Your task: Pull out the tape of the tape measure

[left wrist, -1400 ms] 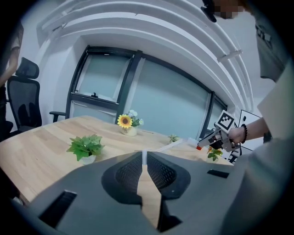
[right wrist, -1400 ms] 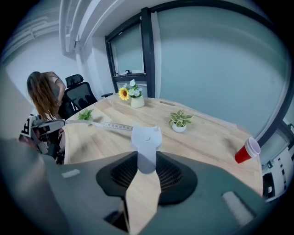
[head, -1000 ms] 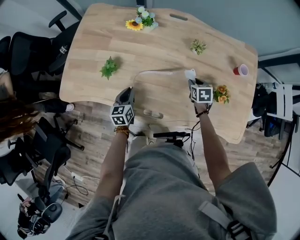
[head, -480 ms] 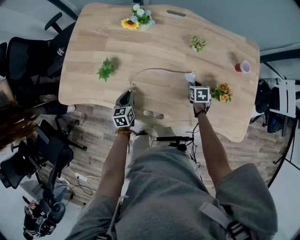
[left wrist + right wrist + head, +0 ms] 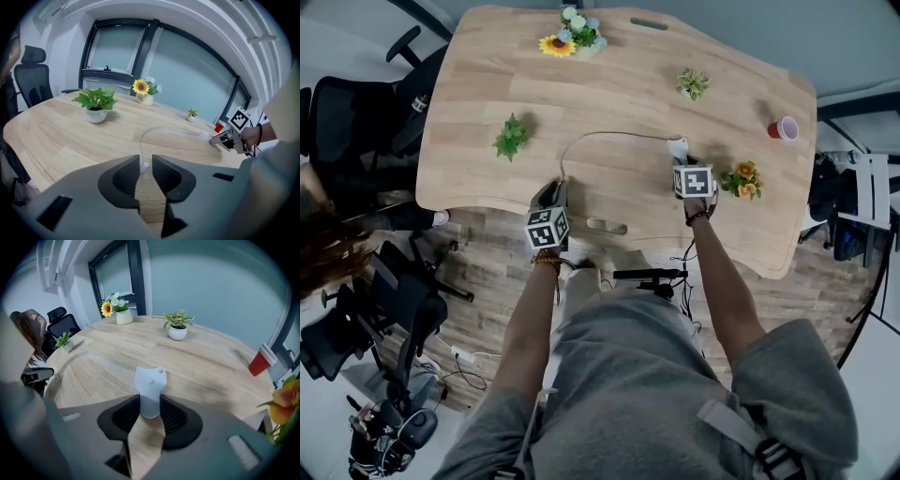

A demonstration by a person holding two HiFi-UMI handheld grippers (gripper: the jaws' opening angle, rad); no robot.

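Note:
The white tape measure case [image 5: 678, 147] [image 5: 150, 385] stands on the wooden table [image 5: 487, 84]. My right gripper [image 5: 684, 161] [image 5: 150, 401] is shut on it, with both pads against its sides. Those jaws have just been opening a little, and the case is still between them. The pulled-out tape [image 5: 609, 136] [image 5: 168, 130] [image 5: 93, 356] lies in a slack curve across the table toward my left gripper [image 5: 555, 186] [image 5: 146, 161]. That gripper is open near the table's front edge. The tape's white end tab [image 5: 144, 165] sits in the gap between its tips.
A green potted plant [image 5: 511, 139] stands left of the tape. A sunflower vase [image 5: 572, 37] and a small plant [image 5: 694, 84] are at the back. A red cup [image 5: 785, 127] and orange flowers [image 5: 741, 180] are at the right. Office chairs [image 5: 356, 112] stand left of the table.
Both grippers have sunk toward the tabletop. The tape has gone from a flatter line to a looser, more bowed curve.

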